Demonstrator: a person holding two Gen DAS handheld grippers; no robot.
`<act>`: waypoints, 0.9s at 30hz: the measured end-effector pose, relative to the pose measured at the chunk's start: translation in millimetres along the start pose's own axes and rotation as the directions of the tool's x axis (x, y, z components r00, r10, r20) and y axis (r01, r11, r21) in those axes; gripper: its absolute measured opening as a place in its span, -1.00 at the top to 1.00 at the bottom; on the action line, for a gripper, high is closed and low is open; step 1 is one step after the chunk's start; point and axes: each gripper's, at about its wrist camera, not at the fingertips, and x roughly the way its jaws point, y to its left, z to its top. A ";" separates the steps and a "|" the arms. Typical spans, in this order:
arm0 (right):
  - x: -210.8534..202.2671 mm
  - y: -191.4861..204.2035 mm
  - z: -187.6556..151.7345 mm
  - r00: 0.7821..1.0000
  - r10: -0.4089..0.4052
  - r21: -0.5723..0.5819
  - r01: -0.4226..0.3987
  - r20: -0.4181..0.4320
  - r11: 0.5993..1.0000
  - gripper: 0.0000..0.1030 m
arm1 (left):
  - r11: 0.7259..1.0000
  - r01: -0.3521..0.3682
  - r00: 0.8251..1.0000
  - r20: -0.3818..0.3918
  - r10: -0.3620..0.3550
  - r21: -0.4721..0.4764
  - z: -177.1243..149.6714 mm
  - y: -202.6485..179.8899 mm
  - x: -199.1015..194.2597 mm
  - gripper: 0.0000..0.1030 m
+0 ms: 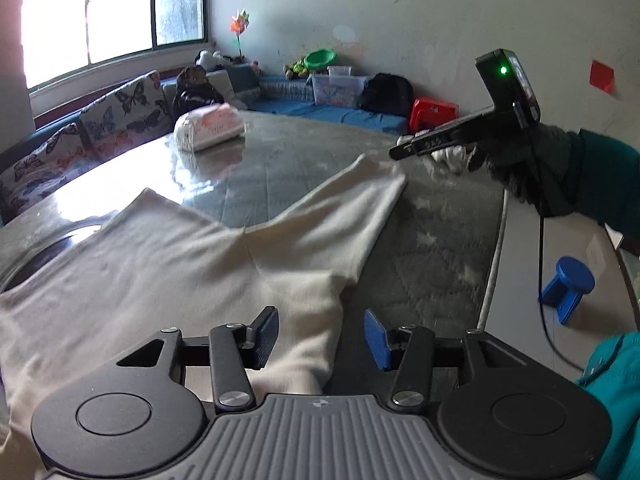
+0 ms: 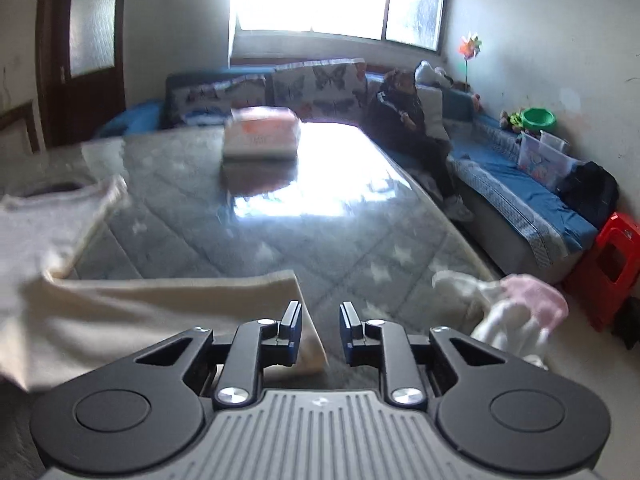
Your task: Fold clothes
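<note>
A: Nearest, the left gripper (image 1: 320, 338) has its fingers about half open over the cream shirt's hem, pinching nothing.

B: And the right gripper (image 2: 320, 330)?

A: Fingers nearly together with a clear gap, empty; the sleeve's cuff corner lies under its left finger.

B: So where's the cream shirt (image 1: 160, 272)?

A: Spread flat on the glass worktop (image 1: 312, 176), sleeve reaching toward one o'clock. I'd judge it's the sleeve-fold step: next, pinch the cuff and carry it inward.

B: Beyond?

A: A wrapped pack (image 1: 210, 126) at eleven o'clock.
</note>
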 end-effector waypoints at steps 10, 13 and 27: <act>40.6 24.1 12.9 0.992 0.111 -0.018 -0.113 -0.051 0.993 0.60 | 0.997 0.039 0.999 -0.017 -0.040 -0.060 12.9 -6.0 45.2 0.01; 48.8 22.4 9.9 0.993 0.097 -0.011 -0.098 -0.063 0.995 0.59 | 0.997 0.052 0.998 -0.044 -0.055 -0.062 5.7 -9.6 51.9 -0.02; -3.2 78.9 18.9 0.967 0.256 -0.150 -0.254 -0.004 0.956 -0.06 | 0.946 -0.187 0.977 0.048 0.206 -0.263 -12.8 23.8 -23.6 -0.36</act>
